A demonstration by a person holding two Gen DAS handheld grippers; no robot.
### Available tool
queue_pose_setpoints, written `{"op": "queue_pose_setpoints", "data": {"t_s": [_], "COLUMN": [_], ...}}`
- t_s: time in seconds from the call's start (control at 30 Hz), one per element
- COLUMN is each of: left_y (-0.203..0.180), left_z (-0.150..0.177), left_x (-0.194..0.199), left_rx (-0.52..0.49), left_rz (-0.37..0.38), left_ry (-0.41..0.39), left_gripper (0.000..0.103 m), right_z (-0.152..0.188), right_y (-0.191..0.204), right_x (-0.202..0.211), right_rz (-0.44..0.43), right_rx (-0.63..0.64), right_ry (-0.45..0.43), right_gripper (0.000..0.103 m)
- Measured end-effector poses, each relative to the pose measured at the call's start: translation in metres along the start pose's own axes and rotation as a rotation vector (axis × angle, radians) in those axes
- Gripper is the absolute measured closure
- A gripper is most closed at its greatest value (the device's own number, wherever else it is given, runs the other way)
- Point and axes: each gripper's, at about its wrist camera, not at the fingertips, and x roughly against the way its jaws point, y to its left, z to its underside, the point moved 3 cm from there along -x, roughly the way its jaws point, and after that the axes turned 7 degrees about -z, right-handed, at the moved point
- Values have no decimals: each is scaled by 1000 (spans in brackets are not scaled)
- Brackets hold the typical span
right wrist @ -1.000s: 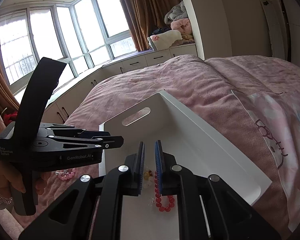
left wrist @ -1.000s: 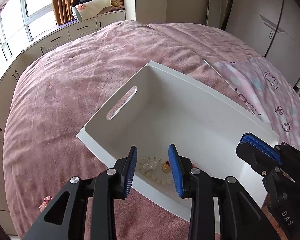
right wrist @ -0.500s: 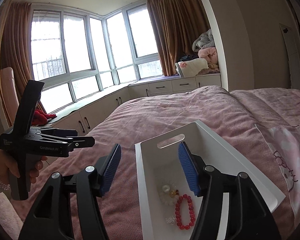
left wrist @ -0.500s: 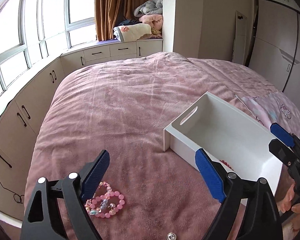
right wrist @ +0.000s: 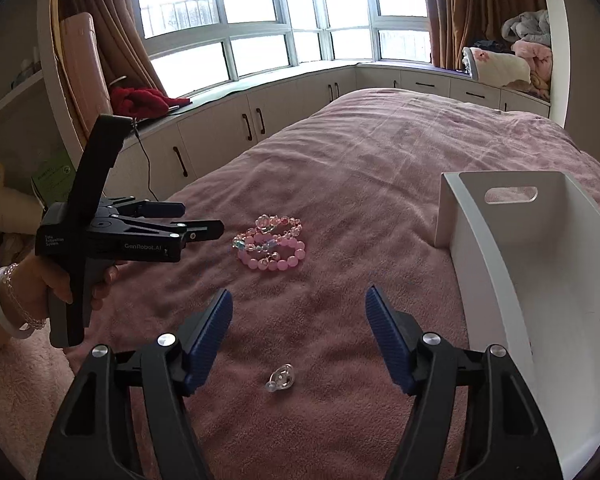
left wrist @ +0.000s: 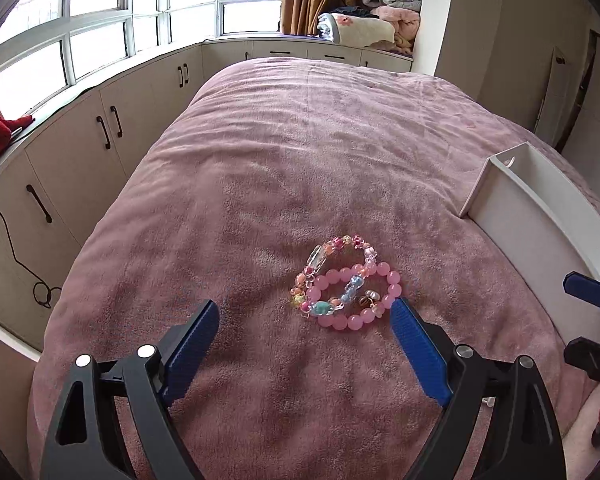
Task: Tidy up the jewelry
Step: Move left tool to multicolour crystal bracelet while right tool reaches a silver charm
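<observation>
With both the left gripper [left wrist: 304, 322] and the right gripper [right wrist: 299, 312] spread wide and empty, the left would do best to straddle the overlapping pink bead bracelets [left wrist: 342, 286] lying on the bedspread [left wrist: 300, 160] beside the white bin [right wrist: 540, 264] and pinch both strands.

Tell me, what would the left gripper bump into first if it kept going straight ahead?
Probably the pink bead bracelets on the bed cover. The open left gripper points at them, though they sit slightly toward its right finger.
</observation>
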Motion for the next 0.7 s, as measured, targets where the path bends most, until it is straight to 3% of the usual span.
{"op": "queue_pose_setpoints", "data": {"t_s": [0.1, 0.23, 0.3, 0.37, 0.5, 0.57, 0.7], "left_y": [8, 3, -1, -5, -6, -2, 5], "left_z": [0, -5, -3, 2, 8, 6, 6], "left_x": [-12, -24, -33, -43, -55, -56, -58], "left_rx": [8, -10, -26, -37, -39, 4, 54], "left_rz": [15, 49, 69, 99, 120, 163, 201], "left_ry": [4, 3, 25, 62, 94, 98, 113], "left_gripper": [19, 26, 30, 44, 56, 73, 77], "right_z": [19, 33, 37, 42, 48, 49, 47], "right_y": [-1, 1, 0, 1, 2, 2, -1], "right_x": [-33, -52, -58, -65, -76, -78, -77], "right_rz": [12, 25, 30, 26, 31, 25, 10], "right_rx": [-7, -8, -3, 2, 13, 11, -14], "right_ry": [159, 260, 293, 323, 375, 376, 366], "right_gripper": [43, 43, 43, 44, 48, 51, 63]}}
